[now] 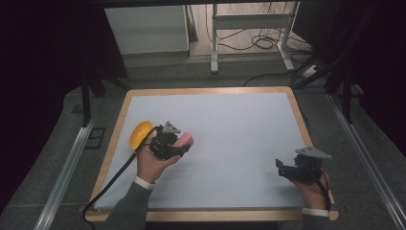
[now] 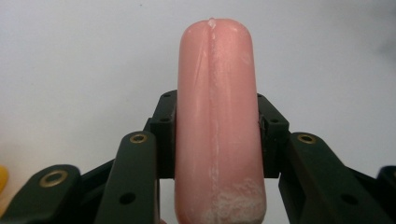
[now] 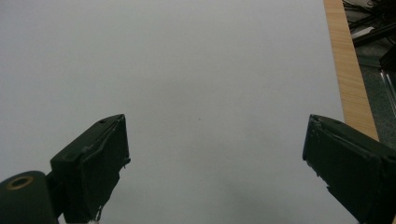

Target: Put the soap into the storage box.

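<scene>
A pink sausage-shaped object (image 2: 217, 121) stands between the jaws of my left gripper (image 2: 217, 135), which is shut on it; in the high view its pink end (image 1: 184, 139) sticks out to the right of the left gripper (image 1: 174, 146) at the table's left middle. A yellow rounded object (image 1: 140, 133) lies just left of that gripper. My right gripper (image 1: 286, 168) is near the front right corner, and in the right gripper view (image 3: 215, 154) its jaws stand wide open over the bare white mat with nothing between them.
The white mat (image 1: 230, 124) covers a wooden-edged table (image 1: 298, 110). A wooden edge strip (image 3: 348, 70) runs close on the right of the right gripper. A black cable (image 1: 112, 179) trails from the left gripper off the front left. Table legs and cables lie beyond the far edge.
</scene>
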Demonstrator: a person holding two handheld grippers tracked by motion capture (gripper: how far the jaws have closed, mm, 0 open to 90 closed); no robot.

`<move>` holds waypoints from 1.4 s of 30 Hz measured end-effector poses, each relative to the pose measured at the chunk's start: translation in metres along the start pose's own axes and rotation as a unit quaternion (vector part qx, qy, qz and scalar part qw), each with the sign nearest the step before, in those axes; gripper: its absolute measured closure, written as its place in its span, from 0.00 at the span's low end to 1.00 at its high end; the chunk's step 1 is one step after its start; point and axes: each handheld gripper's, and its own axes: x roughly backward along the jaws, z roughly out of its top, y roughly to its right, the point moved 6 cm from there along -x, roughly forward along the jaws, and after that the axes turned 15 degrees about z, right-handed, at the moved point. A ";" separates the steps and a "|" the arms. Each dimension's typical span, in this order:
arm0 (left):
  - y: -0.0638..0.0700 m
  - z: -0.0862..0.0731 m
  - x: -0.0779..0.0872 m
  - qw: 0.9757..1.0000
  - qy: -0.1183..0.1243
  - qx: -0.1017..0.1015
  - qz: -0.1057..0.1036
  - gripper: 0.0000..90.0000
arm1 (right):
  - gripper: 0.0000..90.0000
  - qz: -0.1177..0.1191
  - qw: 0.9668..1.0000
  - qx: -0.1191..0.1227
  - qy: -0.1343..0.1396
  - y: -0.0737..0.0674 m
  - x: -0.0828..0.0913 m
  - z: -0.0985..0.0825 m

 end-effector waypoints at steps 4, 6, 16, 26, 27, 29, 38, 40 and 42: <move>-0.005 0.000 0.003 1.000 0.003 0.004 0.004 0.67 | 0.08 0.000 1.000 -0.001 0.000 0.000 0.000 0.000; -0.007 0.000 0.005 1.000 0.003 0.005 0.006 0.67 | 0.08 -0.001 1.000 -0.001 0.000 0.000 0.000 0.000; -0.020 -0.002 0.009 1.000 0.005 0.013 0.016 0.67 | 0.08 0.000 1.000 0.000 -0.001 0.000 -0.001 0.000; -0.033 -0.002 0.018 0.999 0.010 0.023 0.027 0.67 | 0.08 0.000 1.000 0.000 -0.002 0.000 0.000 -0.001; -0.034 -0.002 0.018 0.999 0.010 0.023 0.028 0.67 | 0.08 0.000 1.000 0.000 -0.002 0.000 0.000 -0.001; -0.036 -0.002 0.019 0.999 0.011 0.026 0.029 0.67 | 0.08 0.000 1.000 -0.001 -0.002 0.000 0.000 -0.001; -0.045 -0.003 0.024 0.999 0.012 0.032 0.037 0.67 | 0.08 0.000 1.000 -0.002 -0.003 0.000 0.000 -0.001; -0.047 -0.003 0.025 0.999 0.013 0.034 0.039 0.67 | 0.08 -0.001 1.000 -0.001 -0.002 0.000 0.000 -0.001; -0.050 -0.003 0.026 0.998 0.014 0.036 0.041 0.67 | 0.08 -0.001 1.000 -0.001 -0.002 0.000 0.000 -0.001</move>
